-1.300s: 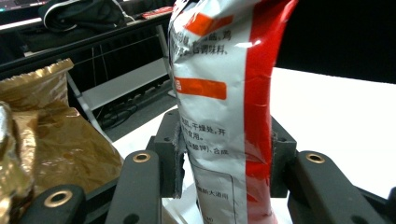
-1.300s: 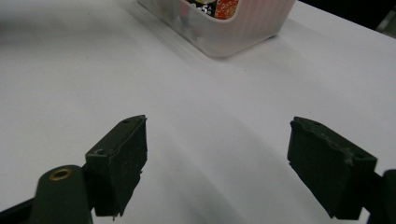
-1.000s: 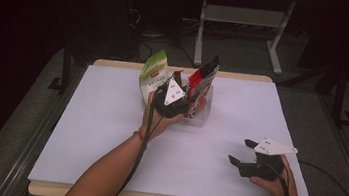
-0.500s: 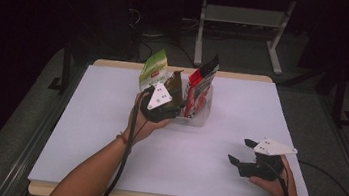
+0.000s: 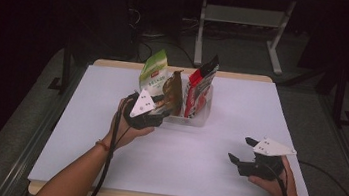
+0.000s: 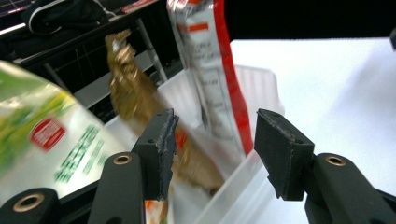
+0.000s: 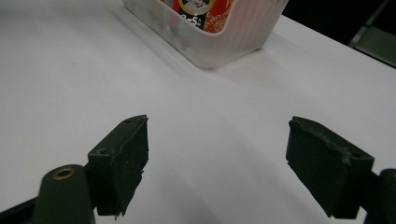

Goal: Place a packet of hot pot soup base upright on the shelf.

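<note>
while your left gripper hangs just in front of the clear plastic bin, its jaws have just been opening and now stand apart with nothing pinched between them. in the left gripper view the pads frame the bin's near rim, with the gold-brown packet standing behind the left pad and the red and white packet rising between the two. the green packet leans at the left of that view, blurred. from the high view you can see all three packets upright in the bin: the green packet at its left end, the gold-brown packet in the middle, the red and white packet at the right. the bin sits toward the far side of the white table, about at its middle.

your right gripper rests low over the table near the right front, well apart from the bin. its jaws are spread wide and hold nothing; in the right gripper view the pads have bare white tabletop between them, and the bin with the red packet's printed face shows through its wall farther off.
</note>
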{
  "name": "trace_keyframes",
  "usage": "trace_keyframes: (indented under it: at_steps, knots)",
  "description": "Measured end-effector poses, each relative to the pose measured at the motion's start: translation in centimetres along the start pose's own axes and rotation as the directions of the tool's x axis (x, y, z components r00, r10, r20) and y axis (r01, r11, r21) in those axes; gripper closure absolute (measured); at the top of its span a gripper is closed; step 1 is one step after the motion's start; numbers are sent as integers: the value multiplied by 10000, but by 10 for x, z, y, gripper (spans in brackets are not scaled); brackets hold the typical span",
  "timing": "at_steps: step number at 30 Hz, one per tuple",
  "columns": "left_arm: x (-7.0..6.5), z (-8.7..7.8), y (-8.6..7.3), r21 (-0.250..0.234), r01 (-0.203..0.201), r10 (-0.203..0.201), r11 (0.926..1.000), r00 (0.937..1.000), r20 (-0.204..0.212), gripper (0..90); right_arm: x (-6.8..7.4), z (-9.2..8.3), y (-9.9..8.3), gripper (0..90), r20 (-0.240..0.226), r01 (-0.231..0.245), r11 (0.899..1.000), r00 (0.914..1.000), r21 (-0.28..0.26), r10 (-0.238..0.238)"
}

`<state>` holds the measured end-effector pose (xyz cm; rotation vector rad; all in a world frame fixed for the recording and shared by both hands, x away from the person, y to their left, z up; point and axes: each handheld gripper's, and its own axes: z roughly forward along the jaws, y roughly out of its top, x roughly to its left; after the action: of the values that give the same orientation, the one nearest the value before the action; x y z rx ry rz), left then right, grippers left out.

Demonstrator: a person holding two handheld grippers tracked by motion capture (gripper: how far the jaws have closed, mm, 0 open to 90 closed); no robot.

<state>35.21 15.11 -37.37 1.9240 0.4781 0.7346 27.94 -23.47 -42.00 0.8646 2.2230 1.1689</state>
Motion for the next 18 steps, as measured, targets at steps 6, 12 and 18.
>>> trace_keyframes:
  at_steps: [6, 12, 18]
  knots:
    - [5, -19, -14, 268, -26, 28, 9996, 9999, -97, 432, 0, -4, 2, 204, 409, 110, 9999, 9991, -69, -107]
    - [10, -39, -32, 604, 35, -20, 9982, 9997, -250, 390, 1, -5, 4, 205, 583, 366, 9993, 9976, -11, -365]
    - [18, -61, -49, 952, 165, -130, 9953, 9992, -365, 370, 2, -7, 6, 205, 808, 617, 9980, 9948, 99, -623]
